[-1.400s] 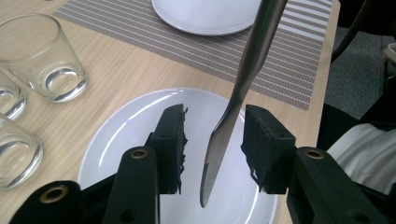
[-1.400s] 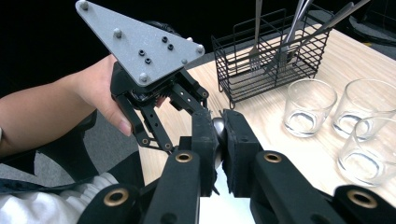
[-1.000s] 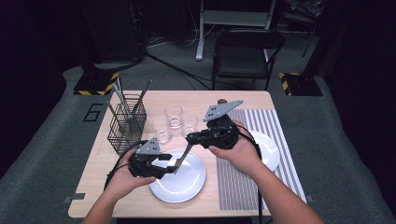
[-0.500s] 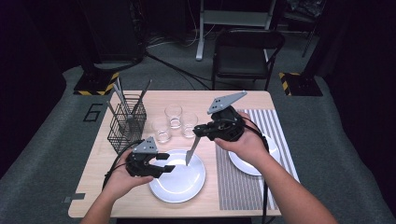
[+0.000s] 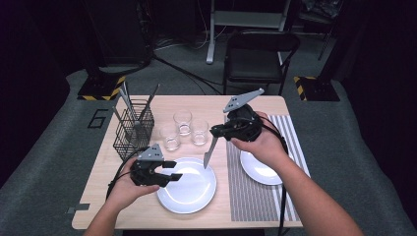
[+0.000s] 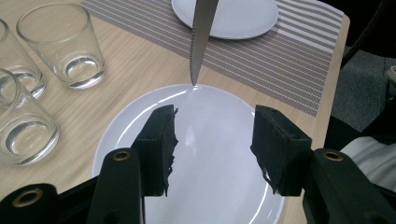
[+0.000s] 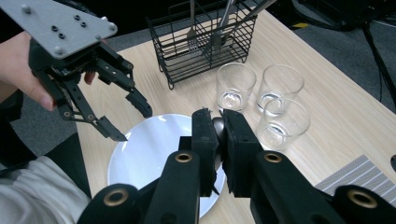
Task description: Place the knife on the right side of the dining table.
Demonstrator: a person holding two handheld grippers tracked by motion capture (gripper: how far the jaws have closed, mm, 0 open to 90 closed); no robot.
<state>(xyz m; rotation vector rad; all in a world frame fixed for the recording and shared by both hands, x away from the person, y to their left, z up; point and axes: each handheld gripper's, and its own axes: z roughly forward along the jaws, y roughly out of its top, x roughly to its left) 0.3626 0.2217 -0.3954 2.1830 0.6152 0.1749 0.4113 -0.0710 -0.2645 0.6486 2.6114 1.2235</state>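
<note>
Two white plates [image 5: 187,189] [image 5: 260,169], three glasses [image 5: 183,121] [image 5: 199,132] [image 5: 171,138], one knife [image 5: 210,151], one wire basket [image 5: 134,129], one striped mat [image 5: 251,196]

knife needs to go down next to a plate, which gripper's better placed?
Right. The right gripper is already shut on the knife, blade hanging point-down at the near plate's rim. The left gripper hovers open and empty over that plate.

- You worked at a light wooden table [image 5: 123,206] on a grey carpet floor [image 5: 44,162].
- Behind it you had a black folding chair [image 5: 258,59].
- Yellow-and-black striped bases [image 5: 101,88] stood at both far corners.
- Beyond lay darkness, with cables [image 5: 182,69] across the floor.
</note>
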